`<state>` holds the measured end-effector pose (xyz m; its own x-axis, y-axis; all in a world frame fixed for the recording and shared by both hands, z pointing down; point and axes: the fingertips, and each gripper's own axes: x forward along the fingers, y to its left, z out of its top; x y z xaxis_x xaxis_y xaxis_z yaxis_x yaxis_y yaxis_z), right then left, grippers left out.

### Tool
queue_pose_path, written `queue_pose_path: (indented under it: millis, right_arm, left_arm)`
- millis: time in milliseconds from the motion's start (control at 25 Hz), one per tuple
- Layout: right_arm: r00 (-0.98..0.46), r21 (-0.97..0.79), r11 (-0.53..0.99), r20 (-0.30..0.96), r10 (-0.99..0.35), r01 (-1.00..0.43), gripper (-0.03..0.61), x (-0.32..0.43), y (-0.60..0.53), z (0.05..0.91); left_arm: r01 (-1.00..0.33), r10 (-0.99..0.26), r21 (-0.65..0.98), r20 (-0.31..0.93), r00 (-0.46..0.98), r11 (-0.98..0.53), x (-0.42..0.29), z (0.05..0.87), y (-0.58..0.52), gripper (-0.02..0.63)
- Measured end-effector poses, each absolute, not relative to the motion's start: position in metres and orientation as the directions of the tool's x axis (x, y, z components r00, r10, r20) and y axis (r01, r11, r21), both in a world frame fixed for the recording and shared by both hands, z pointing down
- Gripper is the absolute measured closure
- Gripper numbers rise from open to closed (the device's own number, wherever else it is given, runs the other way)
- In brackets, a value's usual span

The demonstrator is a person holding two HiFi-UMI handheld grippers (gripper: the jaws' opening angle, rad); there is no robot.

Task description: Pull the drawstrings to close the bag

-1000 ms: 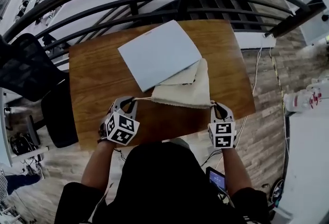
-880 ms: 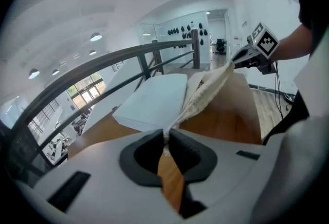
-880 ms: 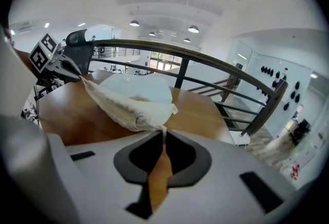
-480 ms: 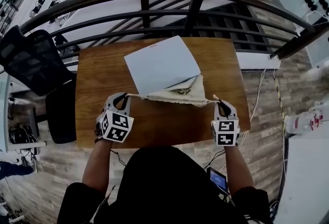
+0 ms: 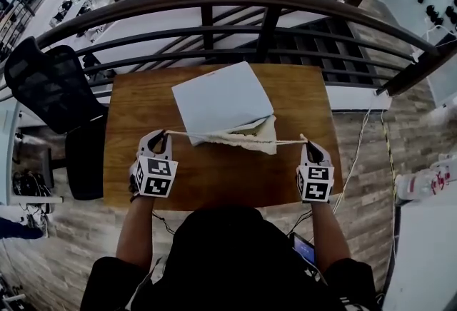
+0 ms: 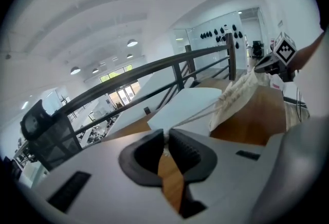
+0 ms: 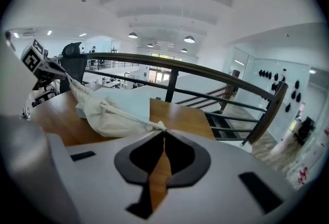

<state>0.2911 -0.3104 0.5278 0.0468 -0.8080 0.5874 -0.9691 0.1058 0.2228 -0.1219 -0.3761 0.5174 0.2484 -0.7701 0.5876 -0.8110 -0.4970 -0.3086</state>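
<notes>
Two cords are running taut in one line from tool to tool, and that is why I am keeping my hands spread so wide. The left drawstring (image 5: 187, 134) is leading out of the left gripper (image 5: 160, 137) and the right drawstring (image 5: 289, 141) out of the right gripper (image 5: 305, 140), each one hauling outward on the cream bag (image 5: 246, 137). The bag is sitting bunched roughly midway between the two tools, just ahead of their tips, above the wooden table (image 5: 214, 185). Its far edge is touching the near corner of a pale flat sheet (image 5: 218, 99) lying beyond both grippers; whether the cloth is tucked under that sheet I cannot tell. I am pulling sideways rather than upward, I judge, so that the neck gathers along the cords instead of the whole bag lifting. In the left gripper view the jaws are standing nearly together, and the cord is passing into the slit between the ribbed pads, so that tool is pinching its drawstring. In the right gripper view the jaws are closed just as tightly, with the cord's knotted end (image 7: 158, 126) sitting right at their tips, clamped there. The mouth is looking mostly puckered to me, so a little more outward pull should finish it; a thin cord slipping through the pads is what I am watching for.
</notes>
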Motion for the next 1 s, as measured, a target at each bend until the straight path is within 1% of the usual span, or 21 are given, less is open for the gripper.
queue_pose_path:
  millis: [400,560,720,1000]
  right_arm:
    - [0.071,0.274,0.114,0.582,-0.810,-0.955,0.574,0.300,-0.326,0.534]
    - [0.112,0.290,0.080,0.589,-0.800,-0.954,0.575,0.316,-0.331,0.546]
    - [0.109,0.282,0.079,0.593,-0.798,-0.956,0.575,0.323,-0.334,0.549]
    - [0.104,0.248,0.063,0.605,-0.789,-0.967,0.575,0.325,-0.332,0.556]
  left_arm:
    - [-0.836,-0.782,-0.290,0.577,0.235,-0.466,-0.122,0.518,-0.371,0.574]
    - [-0.842,-0.793,-0.320,0.580,0.189,-0.435,-0.130,0.522,-0.370,0.575]
    - [-0.864,-0.798,-0.320,0.586,0.141,-0.388,-0.141,0.527,-0.370,0.575]
    - [-0.869,-0.803,-0.315,0.578,0.142,-0.380,-0.138,0.526,-0.368,0.575]
